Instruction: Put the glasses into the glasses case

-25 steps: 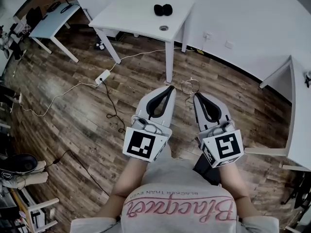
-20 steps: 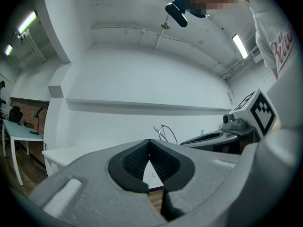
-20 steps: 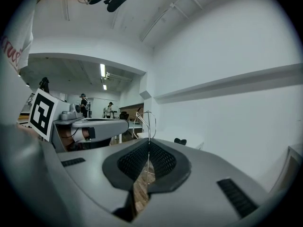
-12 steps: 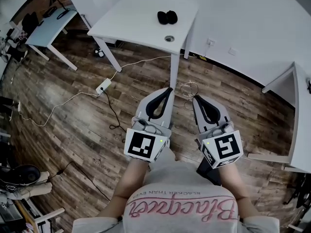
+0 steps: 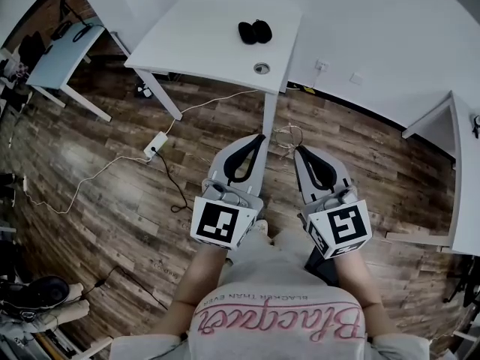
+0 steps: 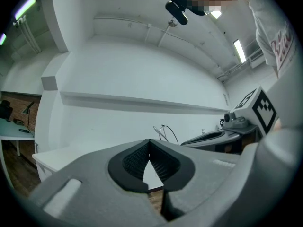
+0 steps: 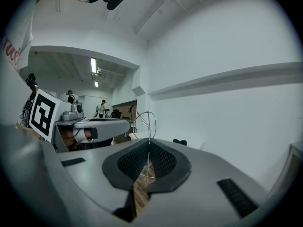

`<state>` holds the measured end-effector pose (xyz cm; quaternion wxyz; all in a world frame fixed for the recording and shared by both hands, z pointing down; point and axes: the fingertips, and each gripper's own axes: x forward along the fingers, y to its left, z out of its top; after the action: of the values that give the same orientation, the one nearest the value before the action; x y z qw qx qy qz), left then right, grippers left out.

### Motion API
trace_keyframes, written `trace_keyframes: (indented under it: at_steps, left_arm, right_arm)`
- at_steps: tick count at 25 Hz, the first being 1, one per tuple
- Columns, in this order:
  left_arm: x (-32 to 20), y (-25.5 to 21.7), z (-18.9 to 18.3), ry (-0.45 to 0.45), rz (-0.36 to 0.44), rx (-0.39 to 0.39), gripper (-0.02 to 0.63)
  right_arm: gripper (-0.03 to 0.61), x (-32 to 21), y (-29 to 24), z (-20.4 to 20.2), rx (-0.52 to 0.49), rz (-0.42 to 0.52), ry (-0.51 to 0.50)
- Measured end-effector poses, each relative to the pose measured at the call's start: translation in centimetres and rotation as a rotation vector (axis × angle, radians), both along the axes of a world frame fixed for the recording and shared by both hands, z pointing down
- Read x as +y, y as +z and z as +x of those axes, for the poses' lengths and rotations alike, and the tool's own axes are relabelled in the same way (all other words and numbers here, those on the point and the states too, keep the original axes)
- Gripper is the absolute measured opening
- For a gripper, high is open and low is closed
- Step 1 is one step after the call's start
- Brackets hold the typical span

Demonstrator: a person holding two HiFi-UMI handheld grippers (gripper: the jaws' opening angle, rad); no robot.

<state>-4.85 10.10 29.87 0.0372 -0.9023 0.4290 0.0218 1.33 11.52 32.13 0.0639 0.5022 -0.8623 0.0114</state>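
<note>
A thin wire-framed pair of glasses [image 5: 289, 136] hangs over the wooden floor, pinched by an arm in my right gripper [image 5: 298, 149]. In the right gripper view the glasses [image 7: 147, 119] rise from the meeting jaws of the right gripper [image 7: 149, 142]. The black glasses case [image 5: 254, 31] lies on the white table [image 5: 202, 40] ahead, small and far as the case [image 7: 179, 142] in that view. My left gripper [image 5: 260, 136] is beside the right one, shut with nothing in it. From the left gripper [image 6: 149, 141] I see the glasses [image 6: 164, 132] and the right gripper [image 6: 213, 138].
A round cable hole [image 5: 261, 68] sits near the table's front edge. A power strip [image 5: 156, 145] with trailing cables lies on the floor at left. Another white table [image 5: 459, 163] stands at right, a pale blue desk [image 5: 60, 51] at far left.
The white table with the case has drawn nearer and lower in the head view. Both grippers keep their pose in front of the body, the right one still holding the glasses.
</note>
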Motion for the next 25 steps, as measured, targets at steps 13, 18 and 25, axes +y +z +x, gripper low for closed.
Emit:
trace_keyframes:
  at_steps: [13, 18, 25]
  left_arm:
    - [-4.6, 0.2, -1.6, -0.029, 0.004, -0.018, 0.005]
    - [-7.5, 0.4, -1.5, -0.04, 0.002, -0.015, 0.005]
    - [-12.5, 1.0, -1.5, -0.058, -0.019, -0.02, 0.005]
  right_arm:
    - [0.015, -4.9, 0.5, -1.6, 0.003, -0.021, -0.018]
    - [0.015, -7.9, 0.7, -1.4, -0.004, -0.027, -0.028]
    - [0.015, -13.2, 1.2, -0.9, -0.013, -0.037, -0.042]
